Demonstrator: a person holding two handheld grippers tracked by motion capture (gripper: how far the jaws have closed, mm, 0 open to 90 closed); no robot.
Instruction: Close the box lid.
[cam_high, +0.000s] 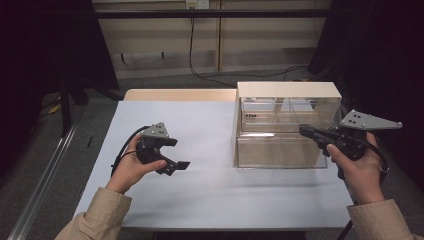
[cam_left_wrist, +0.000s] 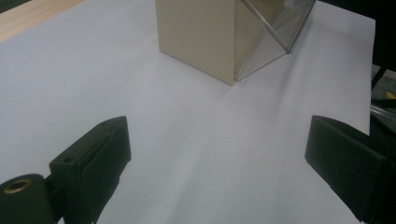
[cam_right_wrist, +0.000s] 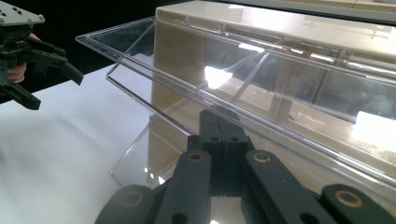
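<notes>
Right gripper (cam_right_wrist: 219, 135) jaws together, empty, tips just beside the clear drawer (cam_high: 280, 150) front of the cabinet at table's right; drawer's long axis runs across them. Left gripper (cam_high: 172, 152) jaws apart over bare sheet, farther off

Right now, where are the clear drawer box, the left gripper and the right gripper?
clear drawer box (cam_high: 280, 150): high view, front of the lower clear drawer.
left gripper (cam_high: 176, 153): high view, midway between its open fingertips.
right gripper (cam_high: 303, 130): high view, tip of its shut jaws.
</notes>
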